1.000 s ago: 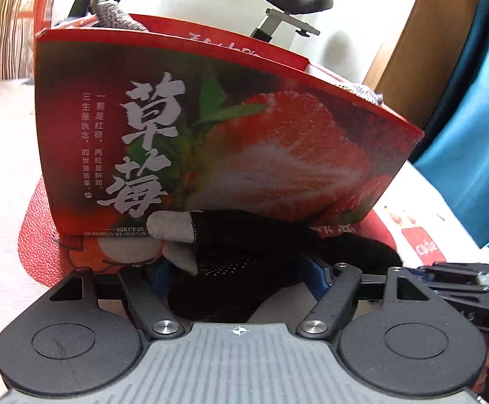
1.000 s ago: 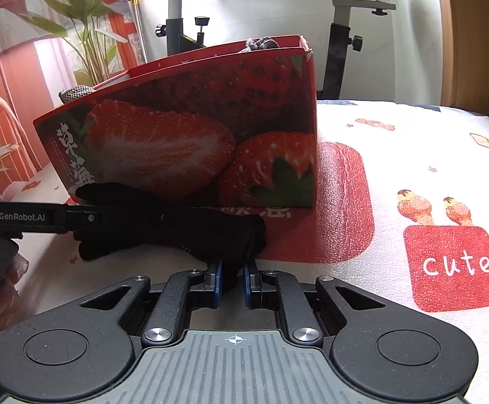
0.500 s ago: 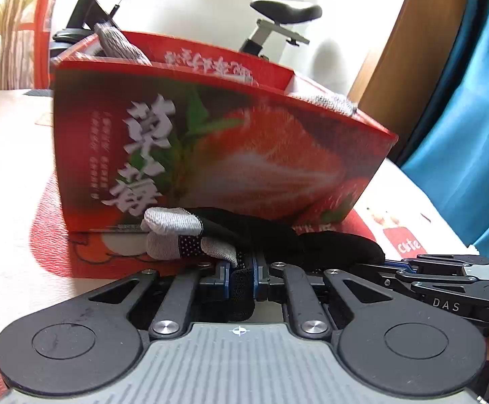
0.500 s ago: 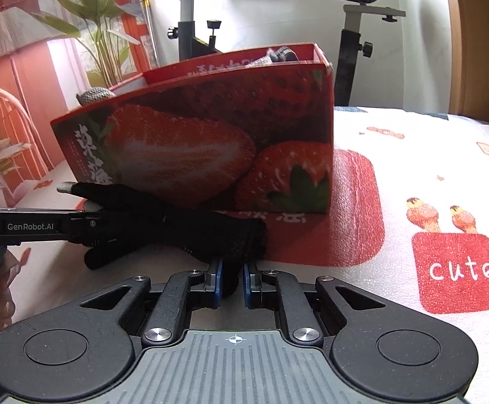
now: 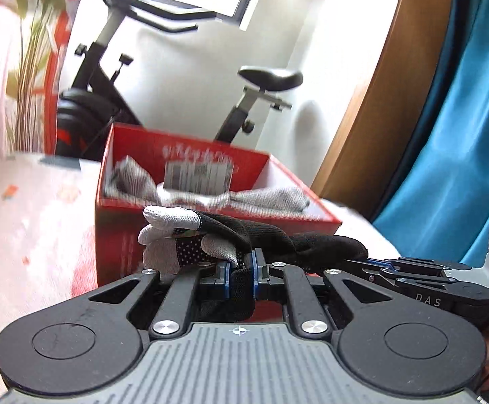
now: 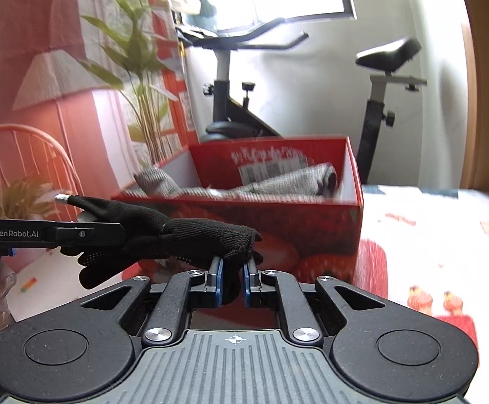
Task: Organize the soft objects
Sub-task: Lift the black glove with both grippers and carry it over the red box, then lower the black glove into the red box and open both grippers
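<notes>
A black glove with grey fingertips (image 5: 210,235) hangs stretched between both grippers, lifted near the rim of the red strawberry box (image 5: 116,235). My left gripper (image 5: 241,269) is shut on the glove's finger end. My right gripper (image 6: 232,277) is shut on the glove's cuff (image 6: 210,235). In the right wrist view the left gripper comes in from the left (image 6: 86,234). The open box (image 6: 312,215) holds grey knit items (image 6: 288,181), which also show in the left wrist view (image 5: 264,198).
The box stands on a white patterned cloth with red patches (image 6: 429,235). An exercise bike (image 6: 231,94) stands behind the box. A plant (image 6: 136,67) and a pink chair (image 6: 22,155) are at the left. A blue curtain (image 5: 463,134) hangs at the right.
Both grippers have risen with the glove from the cloth at the box's foot up to rim height. The left gripper closed on the glove one second ago.
</notes>
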